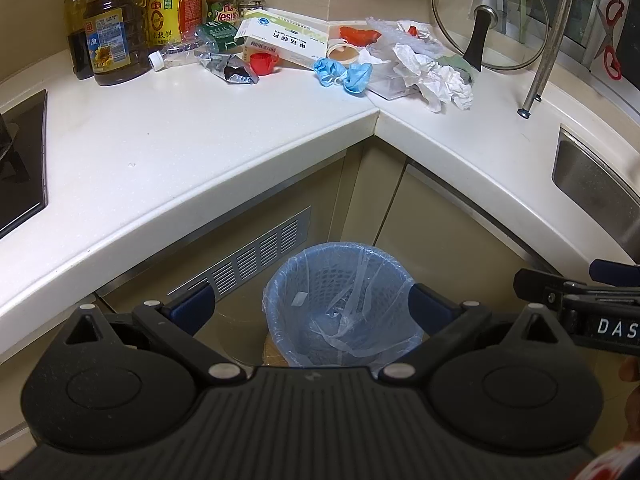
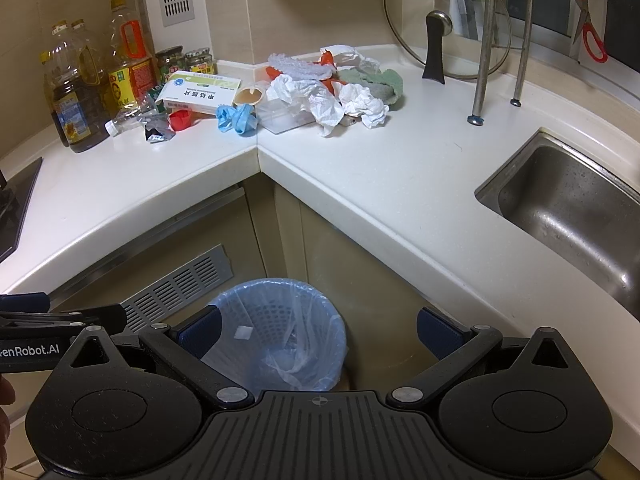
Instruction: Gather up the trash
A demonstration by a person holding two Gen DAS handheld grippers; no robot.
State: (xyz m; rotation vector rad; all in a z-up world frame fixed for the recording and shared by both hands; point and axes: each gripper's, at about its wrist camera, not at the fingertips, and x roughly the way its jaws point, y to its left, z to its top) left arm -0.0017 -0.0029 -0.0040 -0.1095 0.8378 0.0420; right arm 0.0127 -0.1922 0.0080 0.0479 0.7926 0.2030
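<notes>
While both grippers (image 1: 310,312) (image 2: 318,330) gape empty | bin (image 1: 340,300) below | trash (image 2: 344,104) well beyond on counter (image 2: 360,168).

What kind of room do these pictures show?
Most likely a home kitchen: a white L-shaped countertop with a stainless steel sink, amber cooking-oil bottles in the corner, and a black hob at the left edge.
</notes>
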